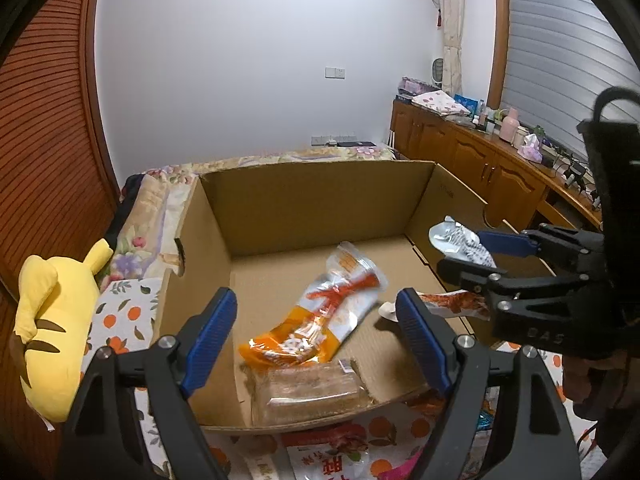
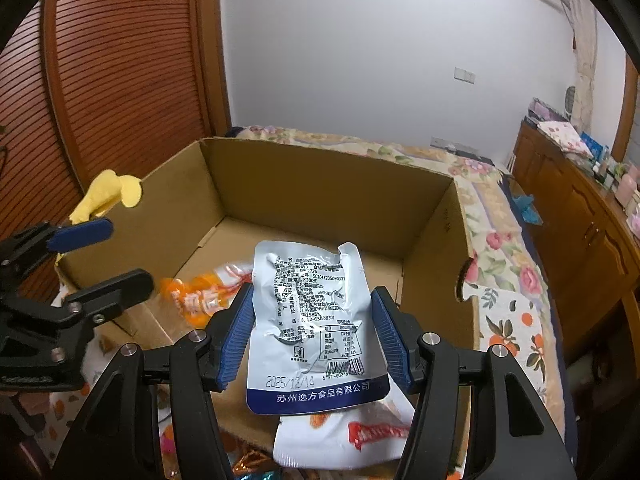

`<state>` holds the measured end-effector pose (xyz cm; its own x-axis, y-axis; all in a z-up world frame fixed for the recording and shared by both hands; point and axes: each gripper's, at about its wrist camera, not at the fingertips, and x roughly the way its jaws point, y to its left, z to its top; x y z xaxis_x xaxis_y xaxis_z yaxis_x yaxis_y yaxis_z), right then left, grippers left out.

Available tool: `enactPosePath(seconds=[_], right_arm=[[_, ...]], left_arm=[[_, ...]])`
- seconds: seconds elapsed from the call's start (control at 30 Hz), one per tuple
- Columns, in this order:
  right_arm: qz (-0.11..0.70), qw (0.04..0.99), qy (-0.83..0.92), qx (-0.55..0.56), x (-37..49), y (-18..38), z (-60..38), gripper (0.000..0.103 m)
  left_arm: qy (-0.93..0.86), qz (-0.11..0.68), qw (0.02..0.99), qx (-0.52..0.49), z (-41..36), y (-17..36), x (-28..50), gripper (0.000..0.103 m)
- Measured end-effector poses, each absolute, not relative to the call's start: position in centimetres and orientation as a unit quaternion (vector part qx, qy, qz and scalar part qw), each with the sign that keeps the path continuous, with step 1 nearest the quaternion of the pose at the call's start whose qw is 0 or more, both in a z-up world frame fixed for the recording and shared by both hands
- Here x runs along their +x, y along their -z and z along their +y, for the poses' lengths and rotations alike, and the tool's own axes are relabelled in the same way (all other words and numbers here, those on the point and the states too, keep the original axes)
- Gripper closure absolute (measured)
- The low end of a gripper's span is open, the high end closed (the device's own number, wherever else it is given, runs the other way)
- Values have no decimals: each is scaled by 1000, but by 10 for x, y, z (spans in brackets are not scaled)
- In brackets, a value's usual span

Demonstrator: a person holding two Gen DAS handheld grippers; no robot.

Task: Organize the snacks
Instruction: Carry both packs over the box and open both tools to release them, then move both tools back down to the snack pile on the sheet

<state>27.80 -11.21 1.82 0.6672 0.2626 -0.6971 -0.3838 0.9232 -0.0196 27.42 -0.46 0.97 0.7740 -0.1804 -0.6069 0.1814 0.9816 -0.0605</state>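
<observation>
Right gripper (image 2: 313,334) clamps a silver pouch (image 2: 310,320) between both pads, held over the cardboard box (image 2: 320,184). Left gripper (image 1: 316,340) spread wide, nothing between its jaws, hanging at the box's near wall. In the box, left view: orange packet (image 1: 320,320) centre, clear-wrapped bar (image 1: 308,394) at 6 o'clock. White packet (image 2: 344,436) lies under the pouch.

Black tongs (image 1: 316,344), ribbed blue pads (image 2: 236,336) (silver screws (image 1: 464,340) at pivots).
</observation>
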Motion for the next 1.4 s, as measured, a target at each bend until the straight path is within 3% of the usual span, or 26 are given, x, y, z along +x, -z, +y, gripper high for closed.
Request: enactPosePath(seconds=[0.67, 1.03, 1.4], right_arm=[[364, 911, -185, -64, 278, -17, -103, 42], [319, 915, -243, -47, 212, -51, -117, 42], [338, 895, -283, -72, 150, -18, -114, 44]], left_arm=[[96, 308, 947, 9, 10, -20, 249, 21], [117, 299, 947, 21, 9, -27, 208, 21], [129, 308, 943, 7, 19, -10, 163, 21]])
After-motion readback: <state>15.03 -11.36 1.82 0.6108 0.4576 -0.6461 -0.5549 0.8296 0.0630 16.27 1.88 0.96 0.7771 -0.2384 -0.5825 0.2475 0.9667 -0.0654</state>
